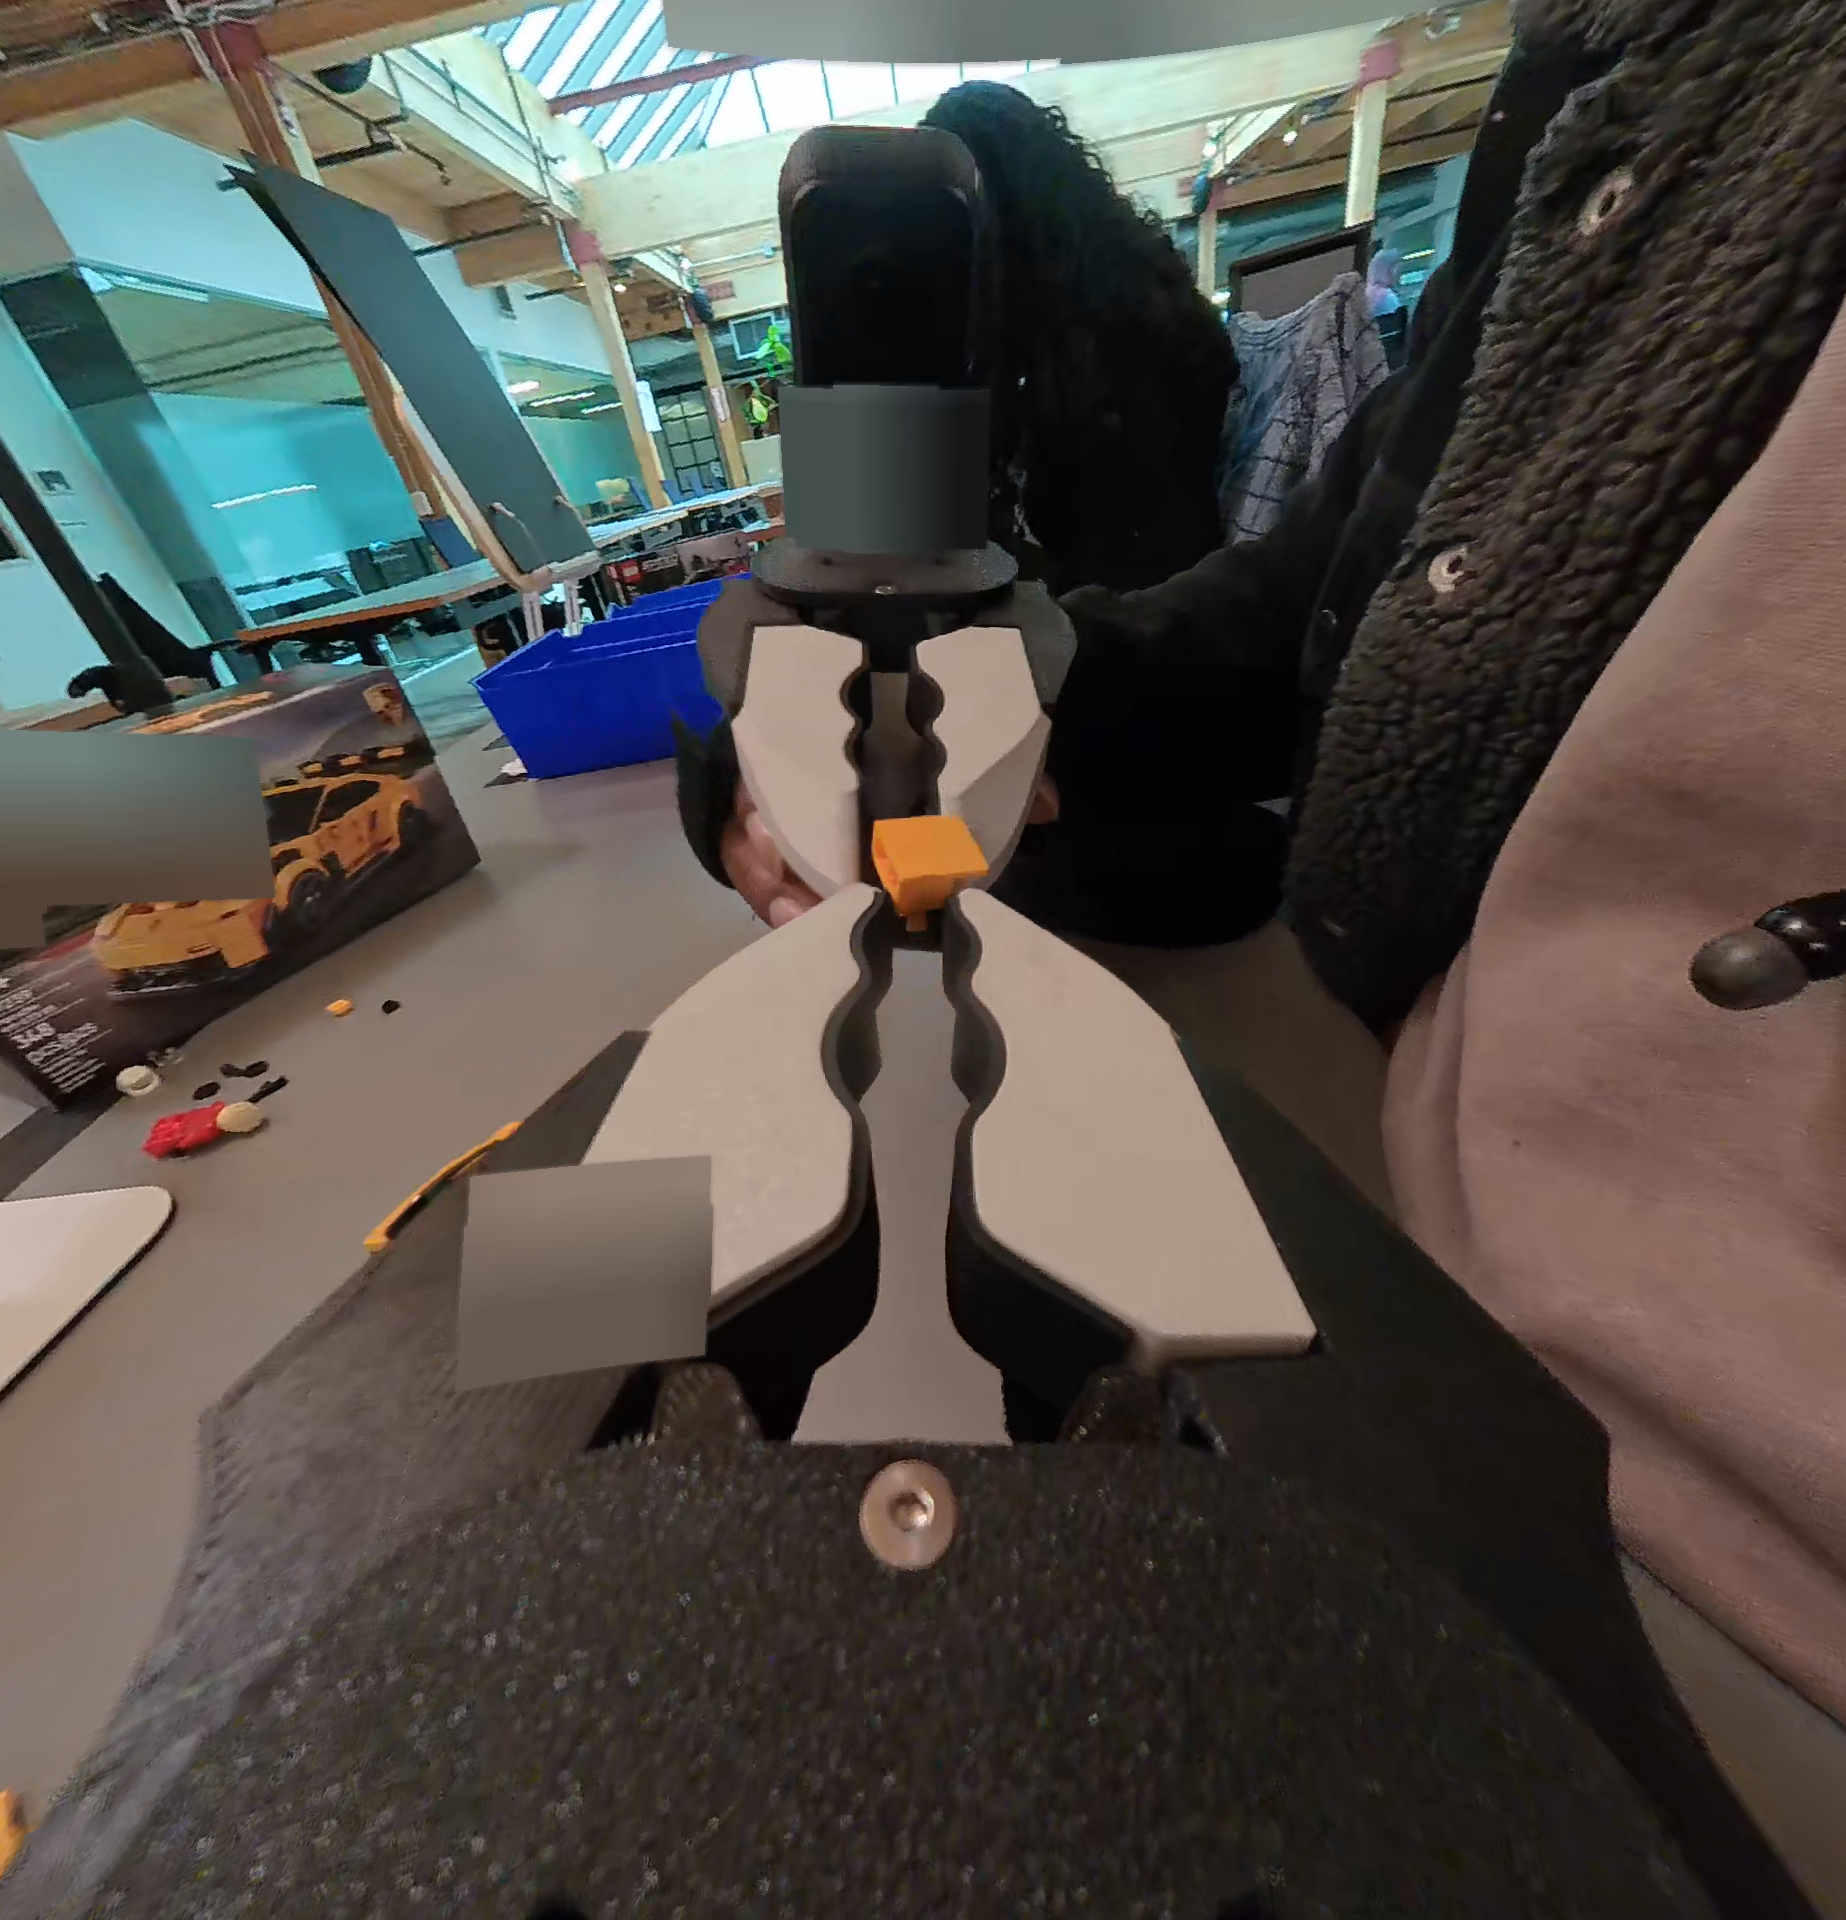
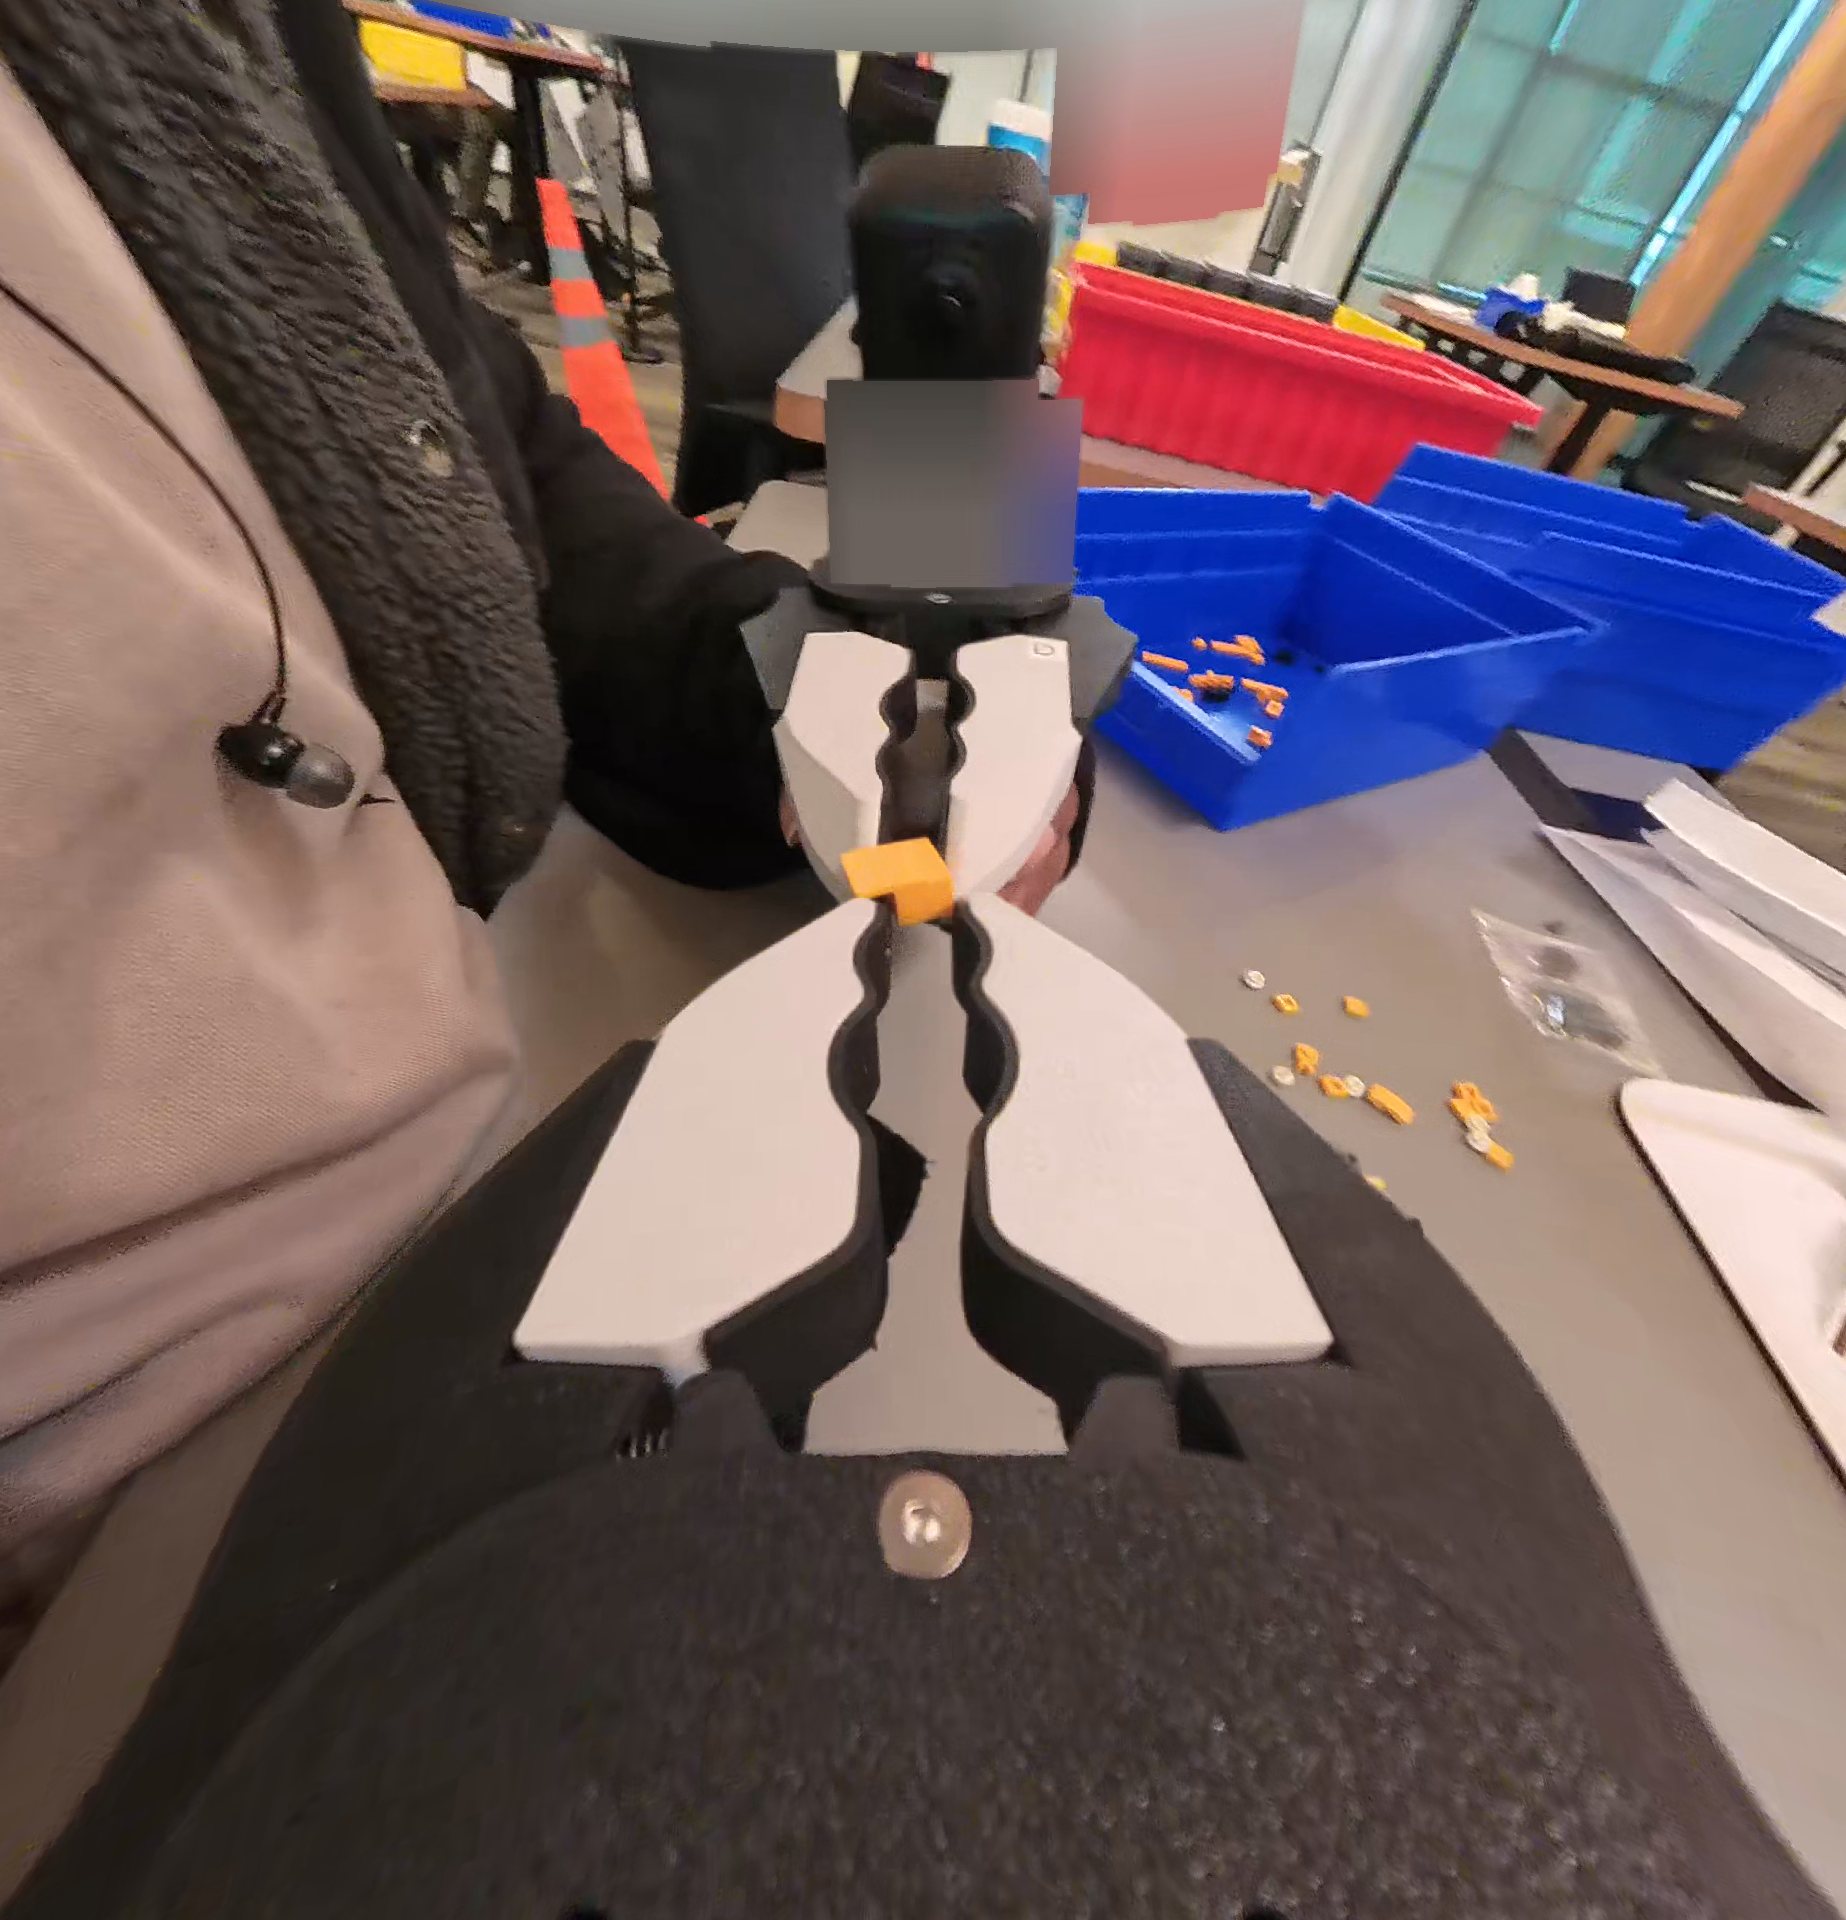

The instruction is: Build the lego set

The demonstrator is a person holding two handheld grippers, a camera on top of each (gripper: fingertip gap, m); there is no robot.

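- The left gripper (image 1: 914, 906) and the right gripper (image 2: 917, 912) point at each other, tip to tip, above the grey table (image 1: 503, 966).
- A small orange piece (image 1: 927, 857) sits exactly where the 2 sets of tips meet, held up off the table.
- Left claw: narrow, its tips nipped on a thin stub that hangs from the underside of the piece.
- Right claw: narrow too, its tips pinching the blocky part of the same piece.
- A hand wraps each gripper's handle, and the person's beige top and dark fleece jacket (image 2: 306, 343) fill the side of both views.
- Left of the left gripper lies a box (image 1: 306, 831) printed with a yellow car. In front of it are a red figure part (image 1: 183, 1132) and a few tiny black and orange bits.
- A blue bin (image 2: 1345, 748) stands beyond the right gripper with orange parts on its floor.
- More orange parts (image 2: 1388, 1103) are scattered on the table right of the right gripper, near a clear bag (image 2: 1563, 987).
- A white tray (image 2: 1750, 1216) lies at the table's edge.
- Farther back are a red bin (image 2: 1262, 405) and an orange cone (image 2: 586, 301).
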